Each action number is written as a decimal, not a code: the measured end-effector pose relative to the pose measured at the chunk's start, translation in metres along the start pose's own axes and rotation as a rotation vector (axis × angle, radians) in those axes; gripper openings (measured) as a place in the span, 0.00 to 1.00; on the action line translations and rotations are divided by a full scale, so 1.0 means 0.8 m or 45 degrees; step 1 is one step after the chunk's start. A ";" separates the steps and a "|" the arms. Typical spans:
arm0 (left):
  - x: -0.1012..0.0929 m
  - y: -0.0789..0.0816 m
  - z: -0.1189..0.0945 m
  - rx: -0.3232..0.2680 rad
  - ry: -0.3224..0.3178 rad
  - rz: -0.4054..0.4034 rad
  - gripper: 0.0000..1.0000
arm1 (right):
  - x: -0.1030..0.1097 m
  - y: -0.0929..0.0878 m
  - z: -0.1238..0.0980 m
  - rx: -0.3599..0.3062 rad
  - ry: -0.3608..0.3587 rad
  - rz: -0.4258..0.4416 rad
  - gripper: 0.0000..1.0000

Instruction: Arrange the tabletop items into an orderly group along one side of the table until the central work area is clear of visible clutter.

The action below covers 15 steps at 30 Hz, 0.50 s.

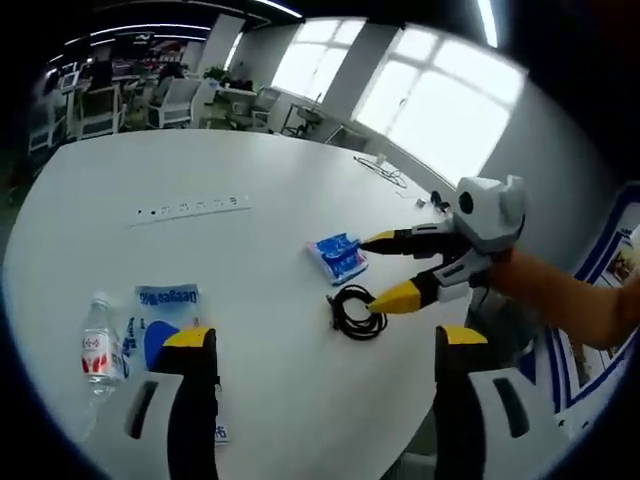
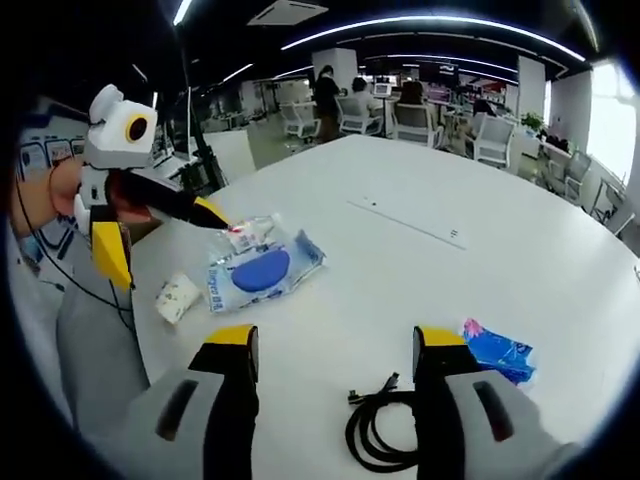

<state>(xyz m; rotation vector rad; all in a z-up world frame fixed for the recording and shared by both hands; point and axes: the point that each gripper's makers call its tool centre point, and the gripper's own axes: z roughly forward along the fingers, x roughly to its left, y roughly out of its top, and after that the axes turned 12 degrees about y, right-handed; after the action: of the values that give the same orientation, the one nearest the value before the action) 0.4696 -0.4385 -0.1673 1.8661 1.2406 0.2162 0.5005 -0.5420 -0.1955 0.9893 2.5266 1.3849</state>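
Big round white table [image 1: 250,190], w/ clutter in two clumps. Near the left gripper [image 1: 325,345]: small clear plastic water bottle w/ red label [image 1: 98,350] lying on its side, touching a flat clear-and-blue plastic packet w/ a blue disc inside [image 1: 160,322]. In right gripper view, same bottle [image 2: 248,235] and packet [image 2: 262,272] sit together, plus a small crumpled white wrapper [image 2: 178,297] just beside the packet, near table edge. Further along the table: small bright-blue foil pouch [image 1: 338,257] and coiled black cable [image 1: 357,310], close together but apart. White power strip [image 1: 190,209] lies well apart, toward table centre.

Left gripper: yellow-tipped black jaws spread wide, nothing between; seen from right gripper view [image 2: 165,240], hovering by bottle/packet. Right gripper [image 2: 335,345]: jaws spread too, empty; from left gripper view [image 1: 385,270], one tip close by blue pouch, other just above cable – contact w/ either not clear.

Judged step: early; nothing gathered yet, approach phase on both sides. Right looks set for cable or pouch, left for bottle/packet.

Next move calls for: picking one side as the tidy edge, then dropping right jaws around the cable coil or pouch and closing. Cable floppy, so grab across several loops. Packet flat and slick, so edge pinch or slide likely easier than top grab. Bottle may roll.
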 end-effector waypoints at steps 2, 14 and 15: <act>0.008 -0.003 -0.009 -0.005 0.012 -0.014 0.92 | 0.004 0.002 0.004 0.003 0.011 -0.009 0.61; 0.042 -0.019 -0.053 -0.038 0.063 -0.055 0.93 | 0.028 0.010 0.024 0.024 0.075 -0.053 0.61; 0.044 -0.021 -0.055 -0.041 0.069 -0.056 0.93 | 0.029 0.010 0.025 0.024 0.078 -0.058 0.60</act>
<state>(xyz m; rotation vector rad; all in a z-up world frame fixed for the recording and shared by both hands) 0.4513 -0.3827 -0.1631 1.8145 1.3066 0.2630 0.4937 -0.5110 -0.1958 0.9006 2.5933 1.4023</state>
